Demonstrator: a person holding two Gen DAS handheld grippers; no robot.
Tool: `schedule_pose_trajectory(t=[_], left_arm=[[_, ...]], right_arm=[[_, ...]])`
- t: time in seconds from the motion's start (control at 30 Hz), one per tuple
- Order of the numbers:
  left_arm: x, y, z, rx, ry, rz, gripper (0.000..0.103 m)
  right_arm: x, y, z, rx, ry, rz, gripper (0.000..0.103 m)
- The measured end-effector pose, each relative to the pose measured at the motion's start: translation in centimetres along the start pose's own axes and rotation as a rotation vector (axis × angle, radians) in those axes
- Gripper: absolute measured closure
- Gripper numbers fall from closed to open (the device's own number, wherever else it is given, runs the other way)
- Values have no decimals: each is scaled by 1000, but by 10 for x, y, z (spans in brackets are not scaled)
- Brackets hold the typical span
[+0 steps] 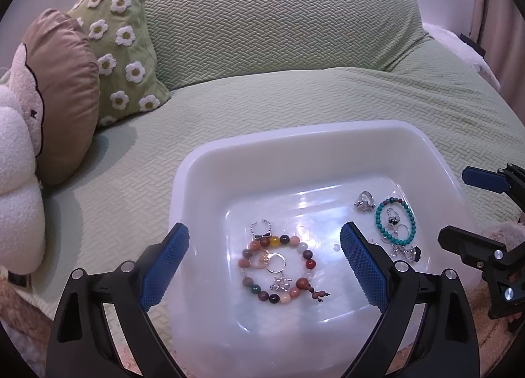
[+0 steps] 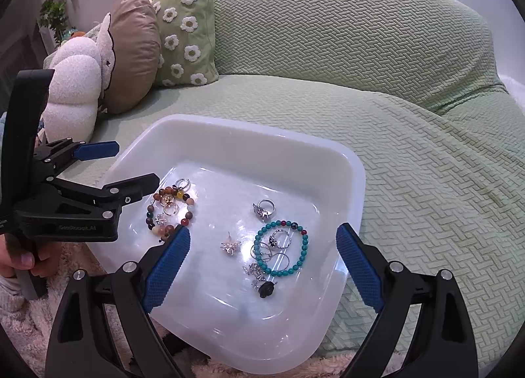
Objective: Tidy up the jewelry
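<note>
A white plastic tray (image 1: 203,181) (image 2: 354,174) lies on a green sofa seat. In it lies a multicoloured bead bracelet (image 1: 306,255) (image 2: 190,212) with gold and silver rings inside its loop. A turquoise bead bracelet (image 1: 379,219) (image 2: 303,250) lies to the right with several silver rings and a black flower piece (image 2: 265,289). A silver star-shaped earring (image 2: 229,246) lies between them. My left gripper (image 1: 264,260) is open and empty above the multicoloured bracelet. My right gripper (image 2: 262,263) is open and empty above the turquoise group.
A green sofa (image 1: 295,33) with a daisy cushion (image 1: 121,43), a brown cushion (image 1: 65,89) and a white fluffy cushion (image 1: 16,187) at the left. A fluffy pink rug (image 2: 26,322) lies in front of the seat.
</note>
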State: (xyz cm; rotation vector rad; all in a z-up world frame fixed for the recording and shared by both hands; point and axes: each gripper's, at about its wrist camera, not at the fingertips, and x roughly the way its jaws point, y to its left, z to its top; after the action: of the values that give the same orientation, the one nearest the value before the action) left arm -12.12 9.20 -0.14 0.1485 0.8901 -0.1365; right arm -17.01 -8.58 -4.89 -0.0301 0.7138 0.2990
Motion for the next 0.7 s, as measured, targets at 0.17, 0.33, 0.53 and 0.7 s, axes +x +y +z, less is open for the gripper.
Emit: schedule_pose_trajectory(t=[0.17,0.33,0.53,0.7], left_arm=[[1,-1,0,9,5,11,14],[2,-3,0,23,12,21,14],[5,-7,-2,52,21,31,14],[4,-7,-1,55,18,38,14]], right_arm=[[0,0,0,-4,3,-5,14],[1,1,0,-7,5,-7,14],[3,1,0,-10,10,-12,14],[3,1,0,-11,11,-11,14]])
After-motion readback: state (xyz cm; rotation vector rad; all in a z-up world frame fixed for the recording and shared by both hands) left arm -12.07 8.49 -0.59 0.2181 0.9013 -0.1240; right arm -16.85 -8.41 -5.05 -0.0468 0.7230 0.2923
